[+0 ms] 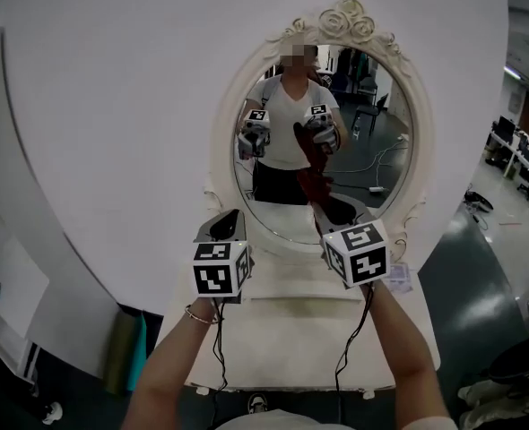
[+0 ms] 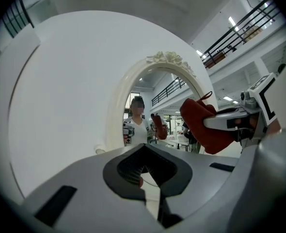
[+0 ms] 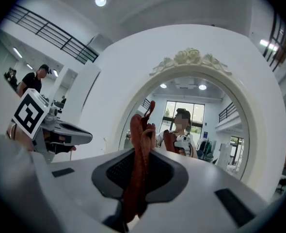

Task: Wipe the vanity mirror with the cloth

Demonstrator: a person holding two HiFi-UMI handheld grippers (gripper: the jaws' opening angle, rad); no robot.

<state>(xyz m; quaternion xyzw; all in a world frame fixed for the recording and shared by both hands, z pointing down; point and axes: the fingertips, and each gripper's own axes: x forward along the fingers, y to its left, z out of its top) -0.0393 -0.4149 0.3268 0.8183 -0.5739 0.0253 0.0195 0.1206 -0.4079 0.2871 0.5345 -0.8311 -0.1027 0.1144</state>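
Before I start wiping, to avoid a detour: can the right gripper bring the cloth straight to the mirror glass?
Probably yes. The right gripper, shut on the red cloth, faces the mirror glass with nothing between them; the left gripper sits off to the side.

Vanity mirror (image 1: 383, 155) at the surface's (image 1: 291, 334) 12 o'clock; before it, cloth (image 1: 317, 191) in right tongs (image 1: 325, 208), left tongs (image 1: 230, 217) at their 9 o'clock.

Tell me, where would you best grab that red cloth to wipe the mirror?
Probably by its bunched lower end, coming from below and behind, away from the glass. The right gripper pinches the red cloth that way: folds gathered between its jaws, loose top standing free toward the vanity mirror.
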